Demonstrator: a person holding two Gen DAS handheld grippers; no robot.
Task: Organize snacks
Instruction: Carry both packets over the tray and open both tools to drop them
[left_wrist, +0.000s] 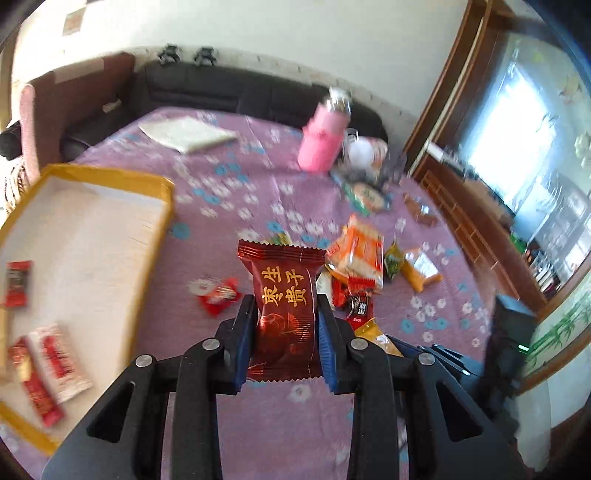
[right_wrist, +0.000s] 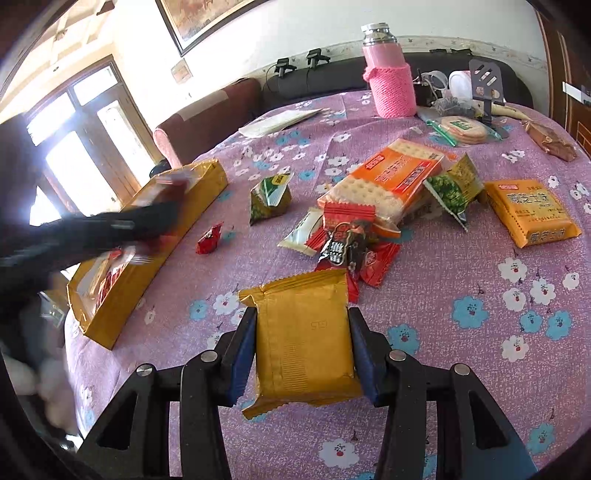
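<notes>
My left gripper (left_wrist: 284, 306) is shut on a dark red snack packet (left_wrist: 282, 310) with gold characters, held above the purple floral tablecloth (left_wrist: 229, 192). To its left lies a gold-rimmed open box (left_wrist: 110, 229) with several red snack packets (left_wrist: 48, 365) inside. My right gripper (right_wrist: 303, 325) is shut on a gold snack packet (right_wrist: 304, 339). Ahead of it lies a pile of snacks: an orange cracker pack (right_wrist: 388, 181), red packets (right_wrist: 347, 236), green packets (right_wrist: 269, 195). The left gripper (right_wrist: 110, 225) appears blurred over the gold box (right_wrist: 147, 251) in the right wrist view.
A pink-sleeved thermos (right_wrist: 388, 74) stands at the table's far side beside a round biscuit pack (right_wrist: 461, 129) and clutter. An orange flat pack (right_wrist: 532, 214) lies at the right. A white folded cloth (left_wrist: 184, 134) lies at the back. A dark sofa (left_wrist: 221, 88) runs behind the table.
</notes>
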